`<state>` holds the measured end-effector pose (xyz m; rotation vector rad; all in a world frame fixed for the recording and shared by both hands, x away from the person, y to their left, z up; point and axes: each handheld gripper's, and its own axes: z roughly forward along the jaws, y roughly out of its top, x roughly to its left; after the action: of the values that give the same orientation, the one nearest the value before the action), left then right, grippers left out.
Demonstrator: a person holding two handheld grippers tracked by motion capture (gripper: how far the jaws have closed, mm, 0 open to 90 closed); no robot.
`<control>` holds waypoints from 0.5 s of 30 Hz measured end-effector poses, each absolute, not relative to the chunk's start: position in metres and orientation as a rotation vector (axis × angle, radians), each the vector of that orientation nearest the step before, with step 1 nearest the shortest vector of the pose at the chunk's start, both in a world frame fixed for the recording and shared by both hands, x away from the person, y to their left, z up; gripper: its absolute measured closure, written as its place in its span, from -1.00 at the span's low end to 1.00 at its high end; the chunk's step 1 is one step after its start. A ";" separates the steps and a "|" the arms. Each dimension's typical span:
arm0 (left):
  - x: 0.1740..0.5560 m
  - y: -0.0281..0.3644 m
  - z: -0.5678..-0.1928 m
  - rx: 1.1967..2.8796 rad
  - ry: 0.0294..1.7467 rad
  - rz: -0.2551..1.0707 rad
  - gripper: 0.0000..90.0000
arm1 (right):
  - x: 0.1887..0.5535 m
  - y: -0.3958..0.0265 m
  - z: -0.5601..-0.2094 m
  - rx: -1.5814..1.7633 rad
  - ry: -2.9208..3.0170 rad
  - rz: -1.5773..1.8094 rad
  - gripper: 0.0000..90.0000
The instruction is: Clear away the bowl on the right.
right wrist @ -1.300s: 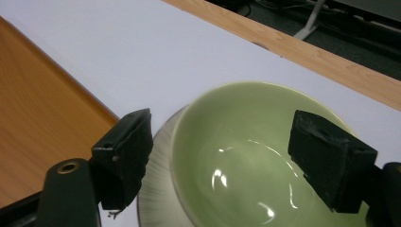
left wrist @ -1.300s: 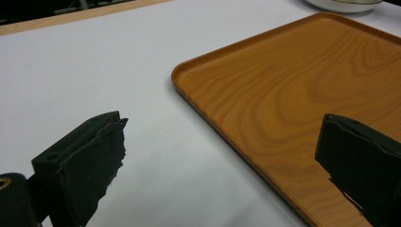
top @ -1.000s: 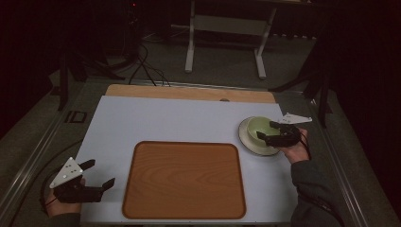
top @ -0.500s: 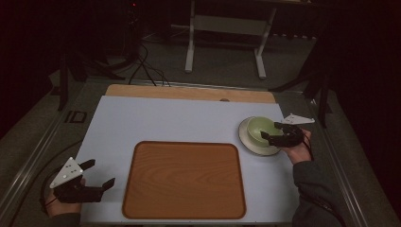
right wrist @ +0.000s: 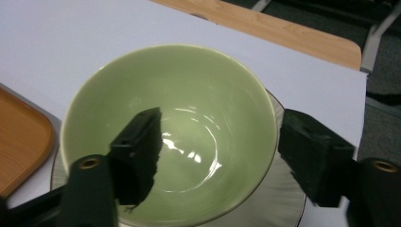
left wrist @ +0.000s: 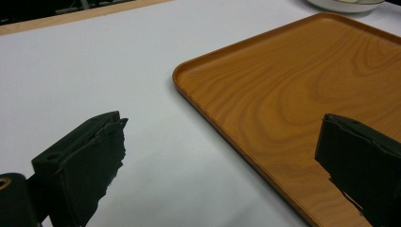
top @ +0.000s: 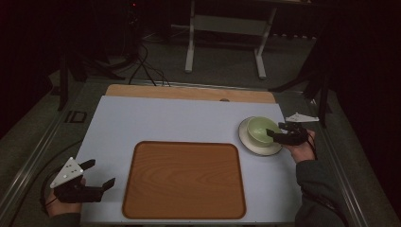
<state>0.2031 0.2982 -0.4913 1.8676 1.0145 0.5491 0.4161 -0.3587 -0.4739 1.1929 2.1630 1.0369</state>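
One green bowl [right wrist: 175, 123] is straddled at its rim by the closing right hand-held gripper [right wrist: 220, 156], unclamped; the left hand-held gripper [left wrist: 222, 165] is held wide apart.

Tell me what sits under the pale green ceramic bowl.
A white round plate lies under the pale green ceramic bowl; its rim shows around the bowl. The plate's middle is covered by the bowl. Inside, the bowl is empty, with one jaw of the right tool dipping in.
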 end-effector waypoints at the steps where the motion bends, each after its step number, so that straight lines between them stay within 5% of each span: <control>1: 0.203 0.298 -0.491 1.867 1.014 0.550 -0.95 | 0.417 -0.358 -0.476 1.209 2.161 1.016 -0.21; 15: 0.203 0.298 -0.491 1.868 1.012 0.550 -0.95 | 0.427 -0.358 -0.495 1.412 2.217 0.962 0.34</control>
<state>0.2029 0.2983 -0.4911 1.8678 1.0123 0.5499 0.4270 -0.3584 -0.4954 1.4118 2.2174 0.9618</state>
